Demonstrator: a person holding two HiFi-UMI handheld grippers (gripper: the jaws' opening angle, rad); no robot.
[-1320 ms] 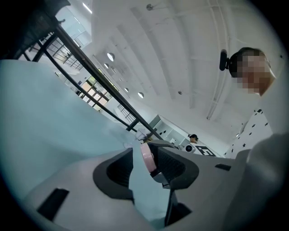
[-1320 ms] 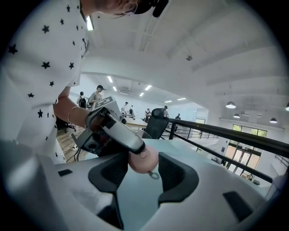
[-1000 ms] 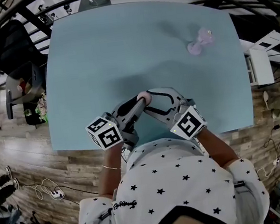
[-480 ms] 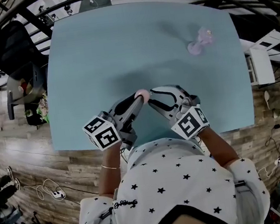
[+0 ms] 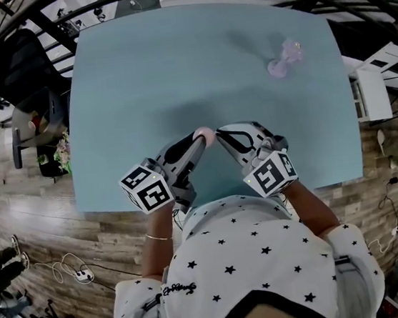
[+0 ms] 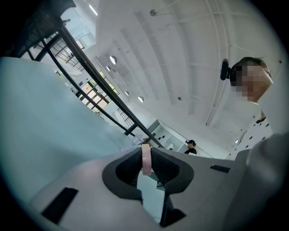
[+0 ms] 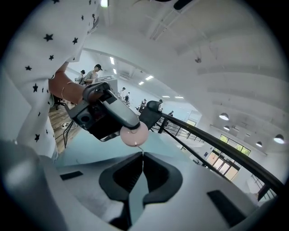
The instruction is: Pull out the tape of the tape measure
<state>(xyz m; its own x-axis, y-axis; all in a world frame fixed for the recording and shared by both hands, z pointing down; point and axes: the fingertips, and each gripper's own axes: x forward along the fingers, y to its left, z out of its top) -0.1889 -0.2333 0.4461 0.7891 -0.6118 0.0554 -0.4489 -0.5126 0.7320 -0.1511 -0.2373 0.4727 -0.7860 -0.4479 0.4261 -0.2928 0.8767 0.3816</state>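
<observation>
A small round pink tape measure [image 5: 204, 137] hangs above the near part of the blue table [image 5: 173, 64]. My left gripper [image 5: 200, 142] is shut on it. In the left gripper view it shows edge-on between the dark pads [image 6: 146, 159]. My right gripper [image 5: 218, 133] meets it from the right, its jaws shut tip to tip. In the right gripper view the pink disc [image 7: 134, 133] sits just beyond the shut right gripper [image 7: 142, 155]. A thin tape end [image 7: 141, 149] runs from the disc down into those tips.
A translucent pink object [image 5: 284, 58] lies on the table's far right. A dark chair [image 5: 27, 104] stands off the left edge and a white box [image 5: 371, 94] off the right. Black railings ring the table's far side.
The right gripper's jaws have closed from wide apart to shut, right beside the tape measure. The left gripper has stayed put with the tape measure in it.
</observation>
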